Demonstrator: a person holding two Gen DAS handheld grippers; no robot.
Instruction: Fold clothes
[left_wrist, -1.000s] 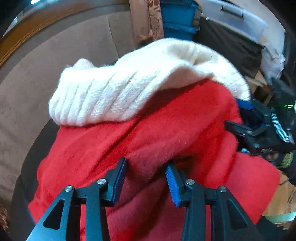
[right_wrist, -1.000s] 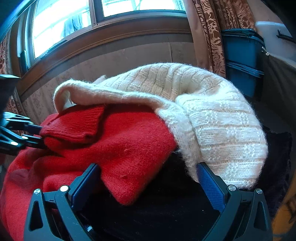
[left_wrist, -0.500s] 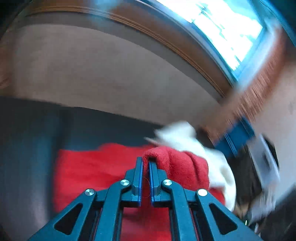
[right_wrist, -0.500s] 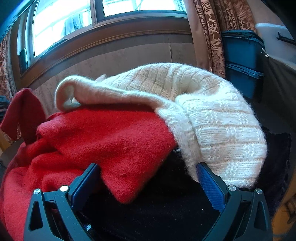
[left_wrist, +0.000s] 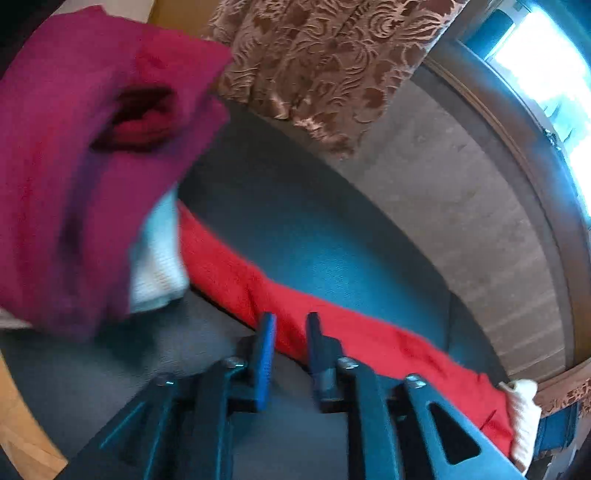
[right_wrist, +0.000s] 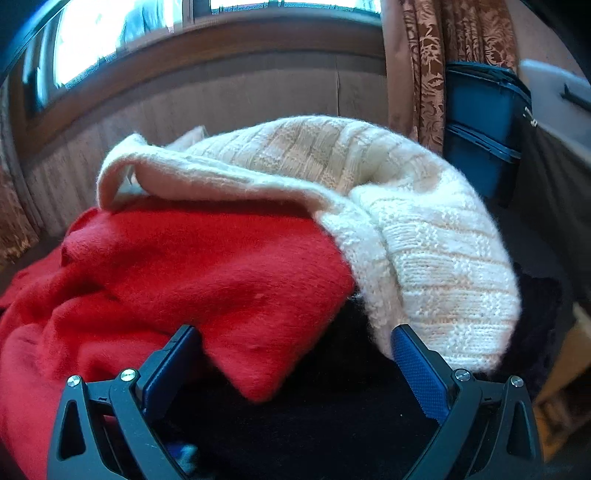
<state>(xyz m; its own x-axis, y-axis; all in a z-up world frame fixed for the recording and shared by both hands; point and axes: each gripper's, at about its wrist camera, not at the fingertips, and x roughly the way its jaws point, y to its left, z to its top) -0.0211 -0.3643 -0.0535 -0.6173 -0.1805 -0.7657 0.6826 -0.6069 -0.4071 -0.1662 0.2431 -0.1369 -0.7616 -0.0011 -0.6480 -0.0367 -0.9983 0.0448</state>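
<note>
Right wrist – one red sweater (right_wrist: 192, 280), one cream sweater (right_wrist: 424, 229)

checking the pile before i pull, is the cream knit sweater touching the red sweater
Touching. The right wrist view shows the cream knit sweater draped directly over the red sweater, no gap along the overlap.

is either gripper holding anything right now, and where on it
Right gripper: open wide, gripping nothing. Left gripper: jaws slightly apart, with the red sweater crossing at their tips; too blurred to tell whether it is pinched.
</note>
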